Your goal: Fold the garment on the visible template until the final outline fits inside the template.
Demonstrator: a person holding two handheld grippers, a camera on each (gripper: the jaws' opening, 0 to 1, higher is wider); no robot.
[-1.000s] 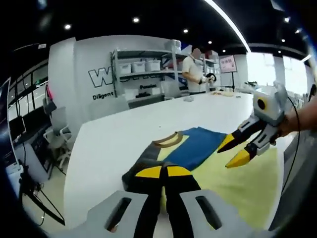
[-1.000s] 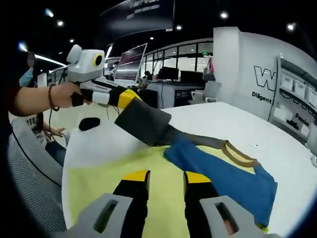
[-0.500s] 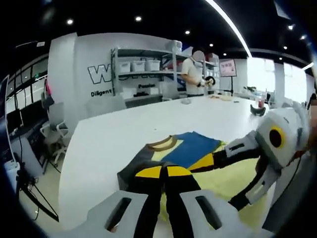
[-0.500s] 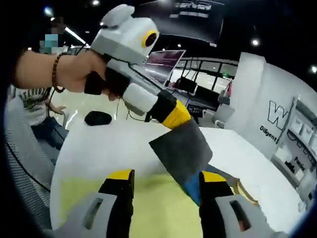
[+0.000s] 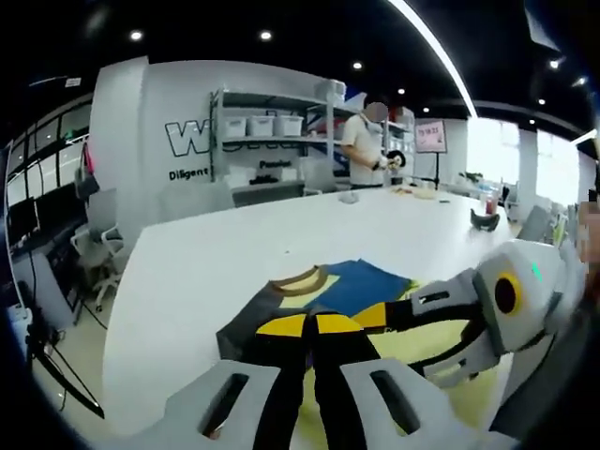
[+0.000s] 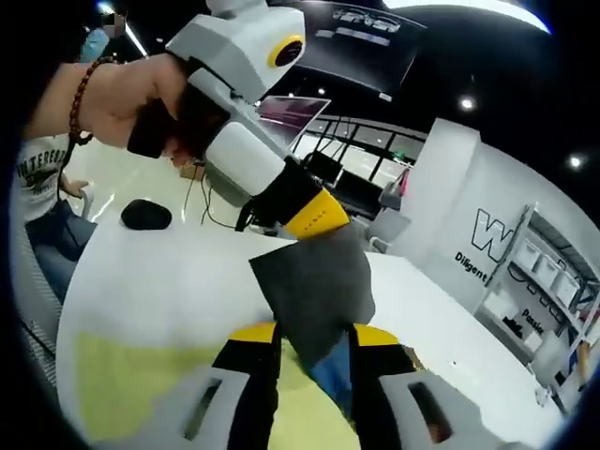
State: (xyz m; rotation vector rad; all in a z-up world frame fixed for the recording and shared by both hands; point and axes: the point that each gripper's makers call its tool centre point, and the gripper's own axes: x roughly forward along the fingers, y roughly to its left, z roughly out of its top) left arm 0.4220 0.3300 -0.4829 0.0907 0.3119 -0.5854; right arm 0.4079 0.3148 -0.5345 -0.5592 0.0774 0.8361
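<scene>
Step in hand, as judged: a fold in mid-air. One grey end of the garment [image 5: 309, 292] is lifted off the table [image 5: 216, 253], the rest lying flat on the yellow template [image 6: 131, 375].

Left gripper [image 6: 309, 220]: seen in the right gripper view, held in a person's hand [image 6: 127, 94], its yellow-tipped jaws pinched together on the top edge of a grey flap [image 6: 314, 286], which hangs down from them. In the left gripper view its own jaws meet tip to tip over the grey cloth.

Right gripper [image 6: 314, 336]: its jaws rise just beneath the hanging flap, the cloth's lower corner dropping into the narrow gap between them. Whether they actually grip it cannot be told. In the left gripper view the same tool reaches in from the right, tips hidden close by the left jaws.

Garment's place: blue panel and tan collar [image 5: 295, 279] lie flat just beyond the left jaws, on the near part of the table; template shows under and right of it.

Next move, by judgement: carry the lifted flap over the blue panel and lay it down flat, edges inside the yellow outline. That calls for both tools travelling together, cloth taut, so no crease forms.
</scene>
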